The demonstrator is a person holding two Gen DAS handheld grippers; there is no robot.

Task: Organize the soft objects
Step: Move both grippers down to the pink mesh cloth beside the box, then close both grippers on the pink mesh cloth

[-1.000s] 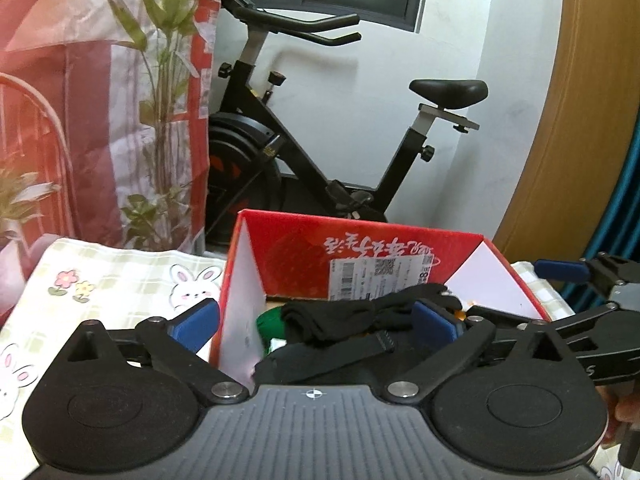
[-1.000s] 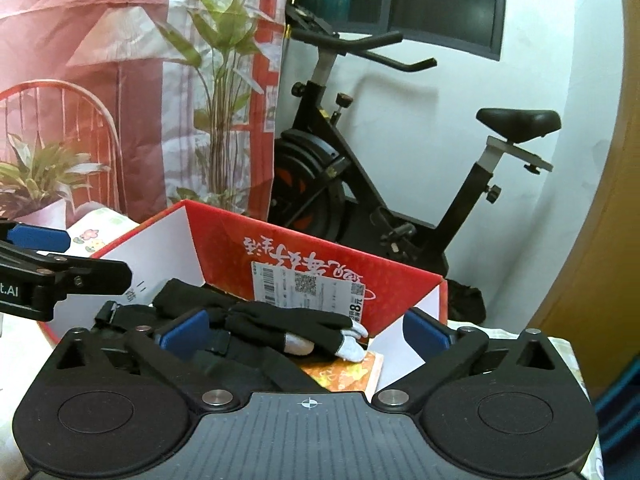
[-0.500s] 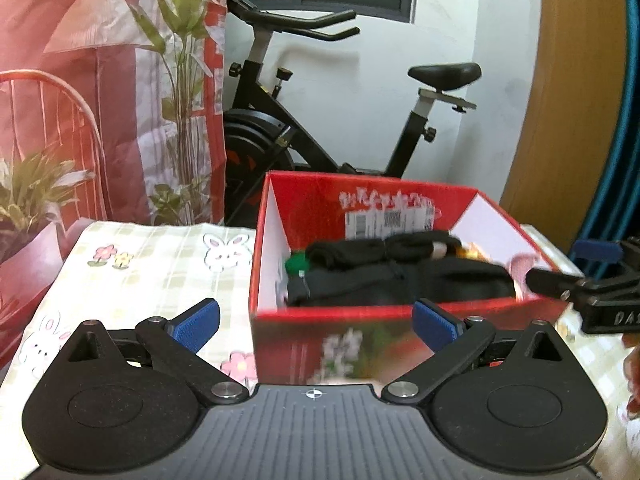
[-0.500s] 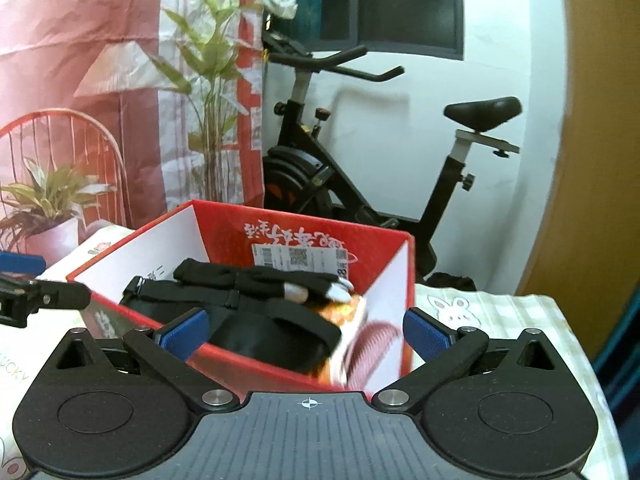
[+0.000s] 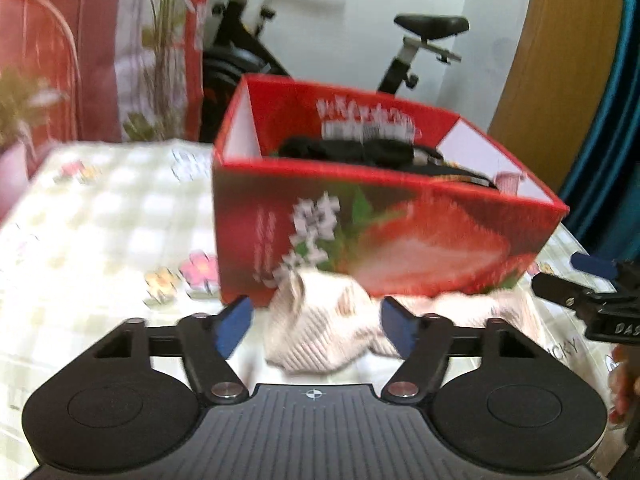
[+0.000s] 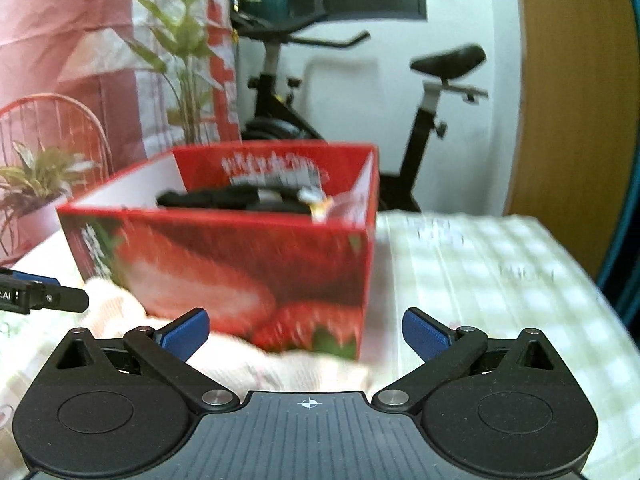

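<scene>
A pale pink knitted cloth (image 5: 332,332) lies crumpled on the table against the front of a red strawberry-print box (image 5: 384,240). My left gripper (image 5: 316,326) straddles the cloth with its jaws closing; a gap still shows beside the left pad. The box holds black soft items (image 5: 352,150). In the right wrist view my right gripper (image 6: 306,332) stands wide open above the same cloth (image 6: 280,368), just before the box (image 6: 224,256). Each gripper's tip shows in the other's view: the right gripper (image 5: 592,280) and the left gripper (image 6: 44,292).
A checked tablecloth with rabbits and flowers (image 5: 100,208) covers the table. Behind stand an exercise bike (image 6: 432,92), a tall plant (image 6: 180,52), a pink curtain (image 5: 60,60) and a wooden door (image 6: 568,80). A hand (image 5: 622,380) shows at the right edge.
Both grippers have drawn back from over the box and sunk to its front side. The pink cloth has come into view between the left jaws, which have narrowed.
</scene>
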